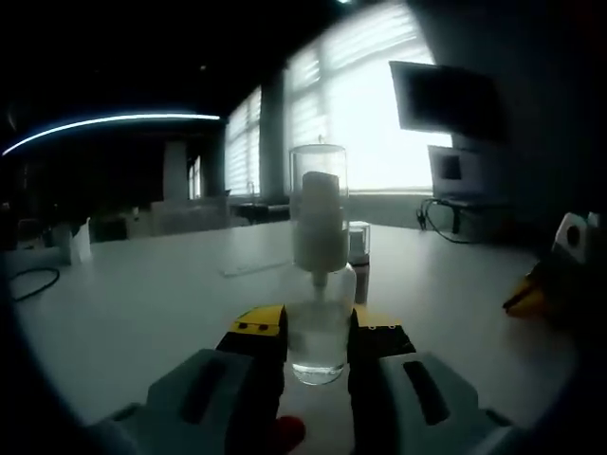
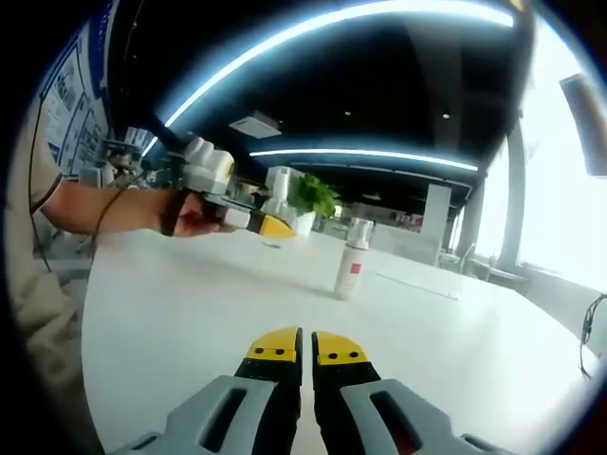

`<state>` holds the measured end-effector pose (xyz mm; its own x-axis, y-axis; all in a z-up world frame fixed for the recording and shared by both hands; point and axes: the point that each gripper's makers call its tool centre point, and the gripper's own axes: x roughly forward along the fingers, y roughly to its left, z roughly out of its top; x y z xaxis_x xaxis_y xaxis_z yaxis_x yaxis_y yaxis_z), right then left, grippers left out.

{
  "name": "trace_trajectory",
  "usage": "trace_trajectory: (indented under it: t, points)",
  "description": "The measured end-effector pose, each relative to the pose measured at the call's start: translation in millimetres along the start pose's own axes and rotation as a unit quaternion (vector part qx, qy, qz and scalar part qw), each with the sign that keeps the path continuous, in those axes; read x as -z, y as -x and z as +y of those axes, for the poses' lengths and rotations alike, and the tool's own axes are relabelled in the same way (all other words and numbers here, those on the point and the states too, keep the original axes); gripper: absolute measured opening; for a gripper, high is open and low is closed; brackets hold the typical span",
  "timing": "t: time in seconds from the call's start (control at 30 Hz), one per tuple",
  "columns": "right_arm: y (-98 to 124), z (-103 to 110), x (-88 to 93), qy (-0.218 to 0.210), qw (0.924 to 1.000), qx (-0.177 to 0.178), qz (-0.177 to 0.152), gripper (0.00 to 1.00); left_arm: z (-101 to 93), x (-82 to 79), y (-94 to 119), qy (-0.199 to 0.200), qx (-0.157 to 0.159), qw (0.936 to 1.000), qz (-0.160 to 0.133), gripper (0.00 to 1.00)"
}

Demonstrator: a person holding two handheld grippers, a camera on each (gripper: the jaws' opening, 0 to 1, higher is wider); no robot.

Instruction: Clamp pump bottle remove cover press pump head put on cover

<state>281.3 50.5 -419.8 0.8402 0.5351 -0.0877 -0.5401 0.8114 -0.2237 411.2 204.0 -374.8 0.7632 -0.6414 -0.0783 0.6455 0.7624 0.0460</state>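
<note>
Our left gripper (image 1: 318,332) clamps the bottle (image 1: 320,303), cover (image 1: 319,204) on; our right gripper (image 2: 306,349) is closed, empty, over open table (image 2: 190,313).

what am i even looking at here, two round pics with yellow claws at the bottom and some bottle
Each picture comes from a camera riding on a hand-held gripper; a person holds one in each hand. The yellow-tipped jaws at the bottom belong to that view's own tool.

In the left gripper view, the left hand-held gripper has its jaws on either side of a clear pump bottle standing on a white table, its clear cover on top. A smaller bottle stands just behind.

In the right gripper view, the right hand-held gripper is shut and empty. Across the table, the person's hand holds the left one, and a white bottle with a red label stands beyond.
</note>
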Motion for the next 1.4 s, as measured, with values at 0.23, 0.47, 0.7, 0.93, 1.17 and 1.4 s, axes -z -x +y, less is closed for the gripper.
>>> trace_trajectory:
  t: [0.23, 0.47, 0.7, 0.93, 1.17, 1.4]
  points:
    - [0, 0, 0.3, 0.0, 1.0, 0.0, 0.0, 0.0, -21.6, -3.5, 13, -0.002, 0.018, 0.9998, 0.0, 0.16]
    - [1, -3, 0.5, -0.012, 0.9999, 0.006, 0.001, 0.0, -38.1, -5.0, 27, -0.016, 0.037, 0.9992, -0.001, 0.16]
    - [-1, 2, 2.4, -0.002, 1.0, -0.005, 0.007, 0.0, -56.0, 0.5, 39, -0.007, 0.059, 0.9982, -0.002, 0.16]
    - [-3, 4, 4.7, 0.001, 0.9998, -0.012, 0.016, 0.0, -65.7, 23.6, 46, 0.001, 0.067, 0.9976, 0.014, 0.16]
    - [-2, 2, -1.3, -0.015, 0.9999, -0.008, 0.0, 0.0, -77.7, 32.5, 50, 0.006, 0.09, 0.9957, 0.022, 0.16]
    - [0, 10, -4.1, -0.002, 0.9996, -0.027, -0.008, 0.0, -86.2, 40.3, 54, -0.012, 0.1, 0.9946, 0.026, 0.16]
